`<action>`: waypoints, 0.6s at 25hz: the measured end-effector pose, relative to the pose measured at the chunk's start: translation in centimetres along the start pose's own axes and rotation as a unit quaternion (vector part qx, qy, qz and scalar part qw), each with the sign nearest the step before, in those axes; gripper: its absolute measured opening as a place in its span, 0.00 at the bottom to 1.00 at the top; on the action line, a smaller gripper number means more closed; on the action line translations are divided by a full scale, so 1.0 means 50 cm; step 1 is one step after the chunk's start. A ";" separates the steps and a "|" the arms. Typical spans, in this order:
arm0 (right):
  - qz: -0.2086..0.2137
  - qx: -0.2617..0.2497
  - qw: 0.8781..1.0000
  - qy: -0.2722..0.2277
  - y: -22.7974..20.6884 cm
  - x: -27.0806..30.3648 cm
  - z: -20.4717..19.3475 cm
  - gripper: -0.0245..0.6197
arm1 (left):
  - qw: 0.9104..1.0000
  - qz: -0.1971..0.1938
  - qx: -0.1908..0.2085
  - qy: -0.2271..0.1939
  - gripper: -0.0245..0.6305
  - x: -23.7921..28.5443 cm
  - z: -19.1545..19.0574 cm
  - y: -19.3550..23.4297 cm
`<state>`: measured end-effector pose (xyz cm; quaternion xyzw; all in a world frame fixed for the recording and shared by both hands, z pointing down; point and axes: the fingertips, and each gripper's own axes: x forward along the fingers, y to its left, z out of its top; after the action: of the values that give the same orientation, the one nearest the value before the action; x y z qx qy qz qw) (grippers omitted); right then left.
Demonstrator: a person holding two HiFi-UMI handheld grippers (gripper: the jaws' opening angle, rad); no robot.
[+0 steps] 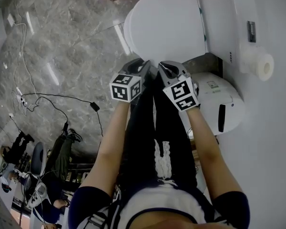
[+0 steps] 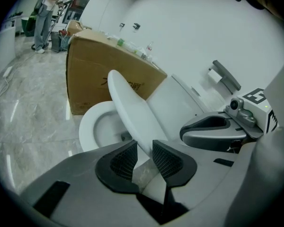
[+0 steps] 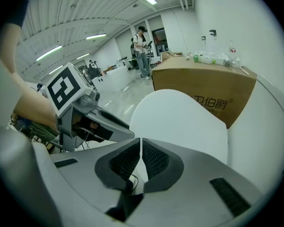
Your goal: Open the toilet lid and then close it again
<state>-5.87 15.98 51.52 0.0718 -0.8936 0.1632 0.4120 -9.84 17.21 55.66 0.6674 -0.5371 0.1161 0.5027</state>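
The white toilet lid (image 1: 164, 27) stands half raised and tilted over the bowl (image 2: 95, 126). In the left gripper view the lid (image 2: 132, 110) runs edge-on toward me, and its front rim sits between the pads of my left gripper (image 2: 144, 148), which is shut on it. My right gripper (image 3: 141, 148) is shut with nothing in it, just at the lid's (image 3: 180, 122) front edge. In the head view the left gripper (image 1: 145, 67) and right gripper (image 1: 163, 69) sit side by side at that front rim.
The cistern (image 1: 229, 18) is behind the lid, with a toilet paper roll (image 1: 260, 66) and a white bin (image 1: 224, 104) at the right. A cardboard box (image 2: 104, 74) stands beside the toilet. Cables (image 1: 47, 99) lie on the marble floor at the left. A person (image 3: 142, 51) stands far off.
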 end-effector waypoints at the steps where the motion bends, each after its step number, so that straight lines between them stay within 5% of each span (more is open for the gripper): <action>1: 0.001 0.000 1.000 0.001 -0.001 0.002 0.000 0.06 | 1.000 0.001 -0.003 0.001 0.19 0.001 -0.003 0.005; 15: 0.009 0.016 1.000 0.016 -0.021 0.027 -0.024 0.06 | 0.999 0.019 -0.032 0.026 0.19 0.017 -0.037 0.065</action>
<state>-5.62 15.42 53.49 0.0681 -0.8848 0.1821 0.4235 -11.49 18.44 58.91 0.6372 -0.5399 0.1259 0.5354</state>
